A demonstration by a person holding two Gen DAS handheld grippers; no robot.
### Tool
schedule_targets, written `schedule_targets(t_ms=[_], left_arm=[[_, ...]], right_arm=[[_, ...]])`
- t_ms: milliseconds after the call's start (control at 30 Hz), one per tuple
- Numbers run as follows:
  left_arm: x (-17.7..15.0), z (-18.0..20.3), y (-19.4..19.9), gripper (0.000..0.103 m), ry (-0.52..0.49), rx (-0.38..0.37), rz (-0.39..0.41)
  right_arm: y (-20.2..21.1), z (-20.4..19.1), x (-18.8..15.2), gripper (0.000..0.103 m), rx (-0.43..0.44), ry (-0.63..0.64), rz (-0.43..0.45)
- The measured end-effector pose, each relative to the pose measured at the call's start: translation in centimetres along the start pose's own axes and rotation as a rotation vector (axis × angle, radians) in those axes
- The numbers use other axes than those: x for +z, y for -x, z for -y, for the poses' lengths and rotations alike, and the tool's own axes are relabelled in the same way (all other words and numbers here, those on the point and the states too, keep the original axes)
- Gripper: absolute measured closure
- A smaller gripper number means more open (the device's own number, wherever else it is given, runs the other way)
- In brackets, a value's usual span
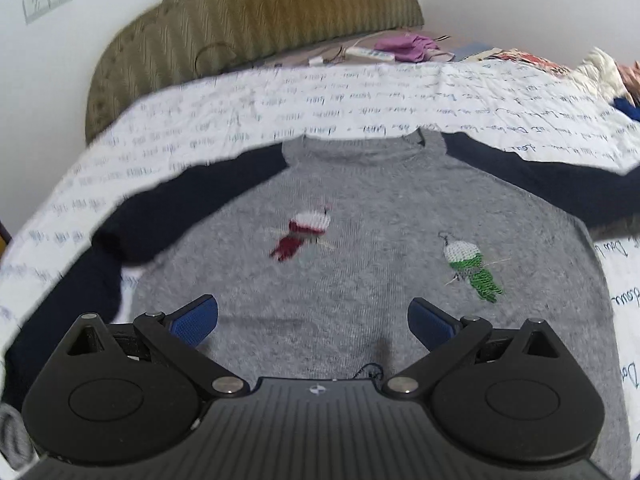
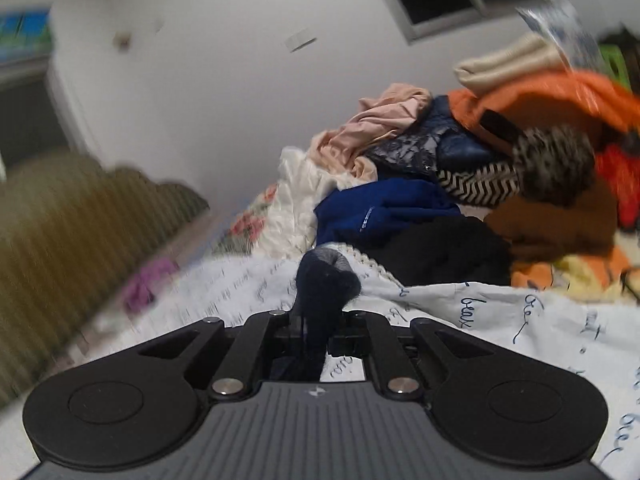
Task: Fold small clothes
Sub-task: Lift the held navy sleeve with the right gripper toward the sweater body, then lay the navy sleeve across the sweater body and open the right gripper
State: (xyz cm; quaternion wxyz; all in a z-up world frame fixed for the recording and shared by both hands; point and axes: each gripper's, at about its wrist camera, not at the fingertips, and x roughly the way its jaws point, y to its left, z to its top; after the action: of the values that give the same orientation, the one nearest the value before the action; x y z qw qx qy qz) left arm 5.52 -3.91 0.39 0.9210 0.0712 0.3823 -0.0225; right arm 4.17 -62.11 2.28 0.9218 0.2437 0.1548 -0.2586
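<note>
Nearest the left wrist camera, the left claw (image 1: 313, 322) stands wide open, its blue pads (image 1: 195, 319) well apart and nothing between them; it hovers over the lower part of the sweater (image 1: 372, 216). That sweater, grey-bodied with dark navy sleeves, lies front-up and spread flat on a white bedsheet (image 1: 280, 96) printed with handwriting. Two small knitted figures sit on its chest, one red (image 1: 306, 234), one green (image 1: 472, 268). Its left sleeve (image 1: 172, 204) runs out to the frame's left side and doubles back near the claw. A ribbed olive headboard (image 1: 240, 20) rises behind the sheet, with a purple cloth (image 1: 404, 46) at its foot.

In the right wrist view, the right claw (image 2: 316, 332) is closed tight on the dark navy sleeve end (image 2: 324, 288), which bunches up above the fingers, lifted clear of the sheet. Behind it lies a heap of mixed clothes (image 2: 460, 168): pink, blue, black, orange and striped pieces. This view is motion-blurred on its left side.
</note>
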Motion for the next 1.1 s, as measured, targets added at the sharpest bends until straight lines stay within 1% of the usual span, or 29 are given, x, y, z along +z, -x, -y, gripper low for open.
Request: schedule_targets(t_ms=[67,133,267,333,400,733,833,967,1100], left_arm=[[-0.2,-0.5,-0.8,0.001,0.027,-0.027,-0.032],[-0.5,-0.9,-1.3,0.001,0.039,-0.037,-0.047],[-1.0,-1.3,-1.6,0.001,0.03,-0.026,-0.043],[-1.1,-1.4,-1.7,0.001,0.023,-0.018,-0.043],[-1.3,-1.5,-1.7,0.001,0.014,-0.011,-0.04],[-1.8,-1.3,-1.9,0.0,-0.025,0.005,-0.042],[-1.9,-1.4,-1.9,0.0,-0.027,0.007,-0.044],[-2.0,-1.7,-2.0,0.0,-0.023,0.007,-0.047],[-2.1,-1.9,-2.0,0.0,-0.023,0.002,-0.047]], right_arm=[[0.3,-1.8,-1.6,0.095,0.028,0.049,-0.017],[0.8,-4.1,-3.4,0.095,0.063,0.105,-0.025],[2.3,-8.6,-6.4,0.095,0.148,0.199,-0.037],[2.9,-10.4,-7.7,0.095,0.184,0.221,-0.054],[3.2,-11.8,-8.7,0.095,0.218,0.234,-0.08],[4.8,-17.6,-13.7,0.093,0.301,0.366,-0.166],[5.5,-19.6,-14.8,0.093,0.32,0.408,-0.184],[5.7,-21.8,-15.9,0.093,0.366,0.418,-0.22],[6.4,-23.9,-17.0,0.093,0.416,0.444,-0.227]])
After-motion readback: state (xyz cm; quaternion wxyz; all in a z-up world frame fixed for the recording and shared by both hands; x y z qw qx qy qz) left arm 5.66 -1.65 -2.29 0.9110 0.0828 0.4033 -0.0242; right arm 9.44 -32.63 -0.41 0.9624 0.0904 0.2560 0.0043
